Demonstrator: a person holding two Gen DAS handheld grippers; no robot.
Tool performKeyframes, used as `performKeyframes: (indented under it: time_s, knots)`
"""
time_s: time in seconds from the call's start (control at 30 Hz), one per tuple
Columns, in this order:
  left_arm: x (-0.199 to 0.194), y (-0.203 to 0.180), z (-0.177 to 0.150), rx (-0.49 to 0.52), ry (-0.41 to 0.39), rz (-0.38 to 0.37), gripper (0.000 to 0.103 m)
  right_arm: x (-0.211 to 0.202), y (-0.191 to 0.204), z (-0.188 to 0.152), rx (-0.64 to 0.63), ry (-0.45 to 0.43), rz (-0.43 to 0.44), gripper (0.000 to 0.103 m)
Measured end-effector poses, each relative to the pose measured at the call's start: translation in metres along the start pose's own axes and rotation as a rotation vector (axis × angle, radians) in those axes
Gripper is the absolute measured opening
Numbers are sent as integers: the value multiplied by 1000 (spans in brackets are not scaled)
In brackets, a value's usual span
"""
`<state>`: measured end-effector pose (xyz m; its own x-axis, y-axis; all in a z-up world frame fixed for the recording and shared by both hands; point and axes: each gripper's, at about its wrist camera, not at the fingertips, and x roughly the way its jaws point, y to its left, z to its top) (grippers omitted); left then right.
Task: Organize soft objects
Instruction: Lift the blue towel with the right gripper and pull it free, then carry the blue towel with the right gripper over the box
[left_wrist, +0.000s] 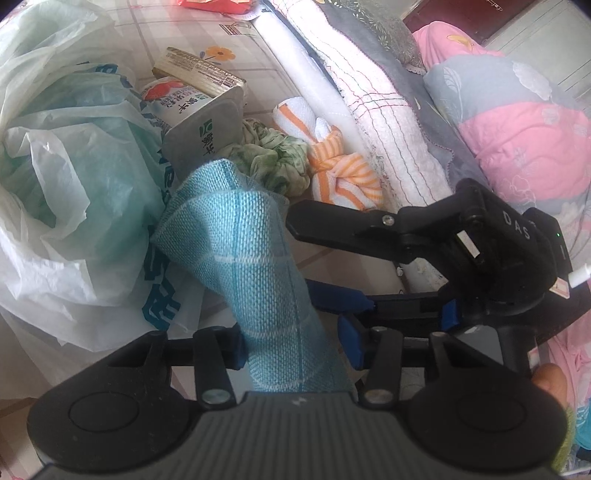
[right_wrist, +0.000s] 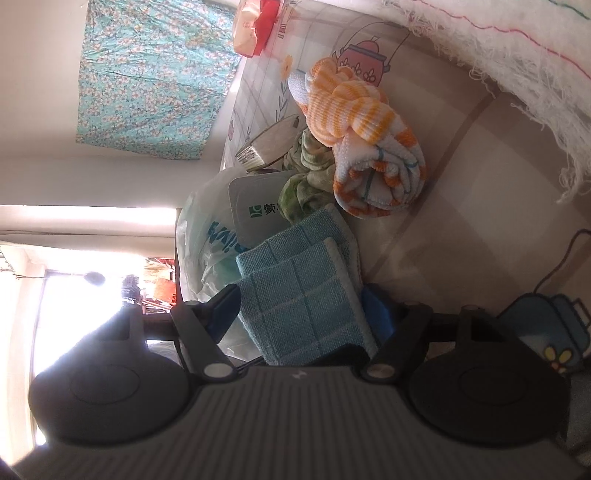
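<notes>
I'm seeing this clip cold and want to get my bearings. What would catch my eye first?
The blue checked cloth dominates: it stands folded between the fingers of both the left gripper and the right gripper, right in front of each camera. Behind it on the patterned tablecloth lie a knotted orange-striped towel and a crumpled green cloth, with white plastic bags heaped to the left.

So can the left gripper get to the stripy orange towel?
Probably not yet. The left gripper has the blue cloth between its fingers, and the right gripper sits across the way to the orange towel.
</notes>
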<state>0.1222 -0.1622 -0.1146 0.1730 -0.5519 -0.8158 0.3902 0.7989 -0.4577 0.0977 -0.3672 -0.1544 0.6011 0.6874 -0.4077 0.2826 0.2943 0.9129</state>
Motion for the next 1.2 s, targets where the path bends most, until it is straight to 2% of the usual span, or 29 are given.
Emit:
performKeyframes:
  time_s: [0.17,0.23,0.4,0.63,0.87,1.03,1.2]
  knots:
    - [-2,3,-2,19,-1,44,24,-1,0,1,-13,26,19,73]
    - [-4,3,-3,23,-13,45,22,-1,4,-1,-34,27,9,73]
    - [-15,-6,-4,64,-44,33,20,-3,13,-7,-79,-2,-16,66]
    - [-41,-13,-6,80,-93,-24,20,-16,22,-18,-89,-23,51,50]
    - [-86,-14,-12,86,-168,-69,20,-25,59,-35,-179,-22,123,44]
    - [-126,-9,-22,88,-245,-59,20,-18,87,-47,-226,8,175,40]
    - [-171,5,-34,79,-337,2,21,13,130,-61,-297,79,205,38]
